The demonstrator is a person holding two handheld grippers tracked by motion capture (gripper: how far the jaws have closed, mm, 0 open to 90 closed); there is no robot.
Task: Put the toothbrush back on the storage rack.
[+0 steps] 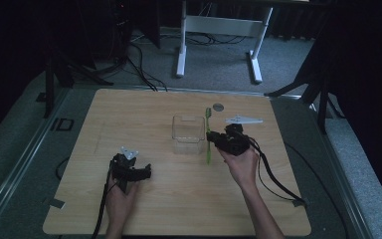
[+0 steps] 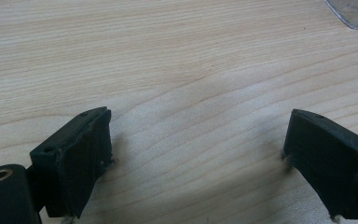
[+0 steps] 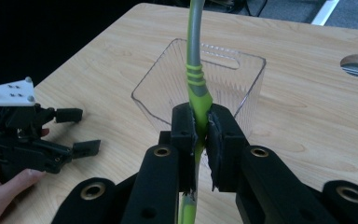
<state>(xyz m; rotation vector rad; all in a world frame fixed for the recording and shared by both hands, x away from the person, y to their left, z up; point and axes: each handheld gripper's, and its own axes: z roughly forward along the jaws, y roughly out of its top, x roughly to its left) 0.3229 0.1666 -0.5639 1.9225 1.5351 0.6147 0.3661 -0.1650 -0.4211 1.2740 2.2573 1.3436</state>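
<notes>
High view: the table [image 1: 144, 209] carries a clear box [image 1: 188, 133] near its middle. The right gripper [image 1: 213, 138], in the right hand [image 1: 240, 167], sits just at the box's 3 o'clock side, jaws pointing toward 9 o'clock. A green toothbrush [image 1: 208, 130] lies across them, running from 12 to 6 o'clock just beside the box's right wall, its head at the far end. The left gripper [image 1: 145, 172], in the left hand [image 1: 120, 199], rests at about 7 o'clock from the box, well apart from it, jaws spread and pointing toward 3 o'clock. A white piece [image 1: 242, 120] and a round hole [image 1: 219, 106] lie at about 1 o'clock from the box.

Left gripper view: the left gripper [image 2: 196, 154] has its jaws wide apart with bare wood between them; nothing is held or touched. A corner of the box [image 2: 354, 11] shows at 1 o'clock.

Right gripper view: the right gripper [image 3: 203, 128] is clamped on the toothbrush [image 3: 198, 88], pads pressed against the green handle from both sides. The handle runs up toward 12 o'clock in front of the box [image 3: 158, 93], turning grey higher up. The left gripper [image 3: 77, 130] is at 9 o'clock, jaws apart.
</notes>
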